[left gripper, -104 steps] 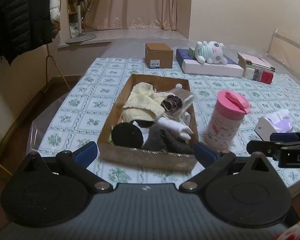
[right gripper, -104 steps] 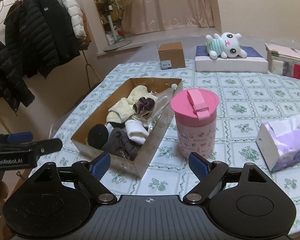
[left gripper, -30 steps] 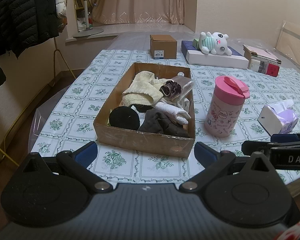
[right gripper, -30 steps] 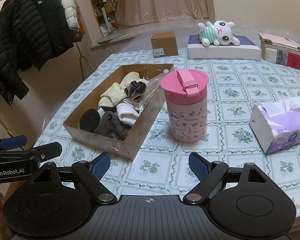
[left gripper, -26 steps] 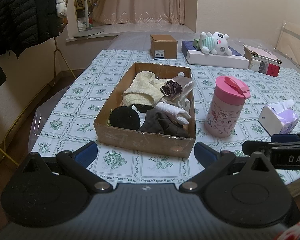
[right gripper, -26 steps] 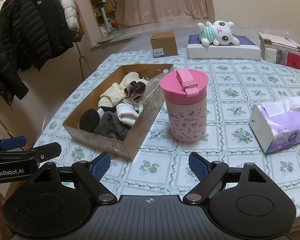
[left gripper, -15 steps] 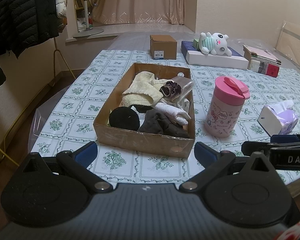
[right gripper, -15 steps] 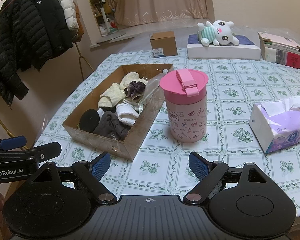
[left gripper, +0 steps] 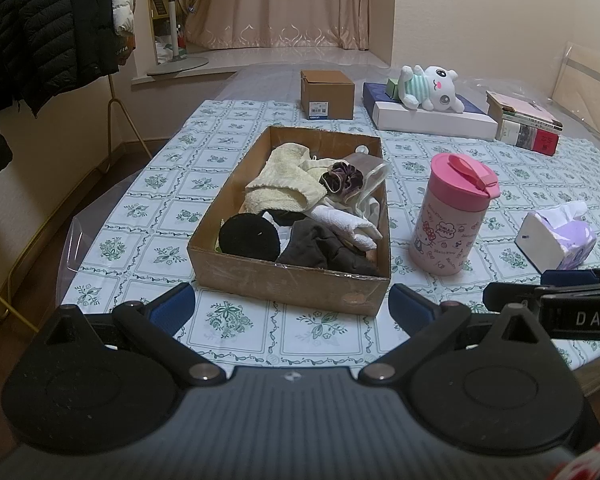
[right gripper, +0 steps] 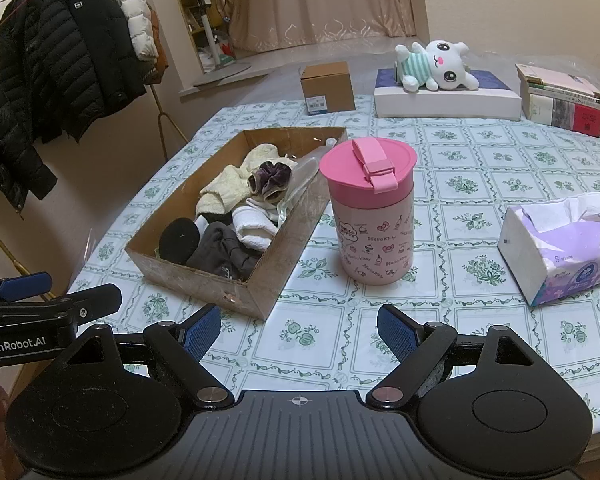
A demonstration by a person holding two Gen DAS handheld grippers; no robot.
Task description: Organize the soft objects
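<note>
The left tool (left gripper: pixel 290 308) hangs over the near edge of the bench (left gripper: pixel 236 322), its blue-padded fingers (left gripper: pixel 172 312) spread wide with nothing between them. The right tool (right gripper: pixel 299 330) is likewise spread wide and empty, above the patterned cloth just in front of the pink tumbler (right gripper: pixel 370 210). Each tool shows at the edge of the other's view.

The soft things lie together inside an open cardboard box (left gripper: pixel 288 280) near the bench's front left. In it: a cream knitted cloth (left gripper: pixel 280 184) toward the far end, a dark purple scrunchie (left gripper: pixel 342 176) beside it against a clear plastic bag (left gripper: pixel 370 172), a white rolled sock (left gripper: pixel 346 222) in the middle, a round black piece (left gripper: pixel 248 238) at the near left corner and a dark grey garment (left gripper: pixel 320 248) at the near right.

The tumbler stands upright just right of the box, not touching it. A purple tissue pack (right gripper: pixel 556 248) sits further right. At the far end a plush rabbit (right gripper: pixel 432 64) lies on a flat white box (right gripper: pixel 446 104), with a small brown carton (right gripper: pixel 328 86) to its left and stacked books (right gripper: pixel 560 100) to its right. Dark puffer jackets (right gripper: pixel 52 64) hang on a rack beyond the bench
</note>
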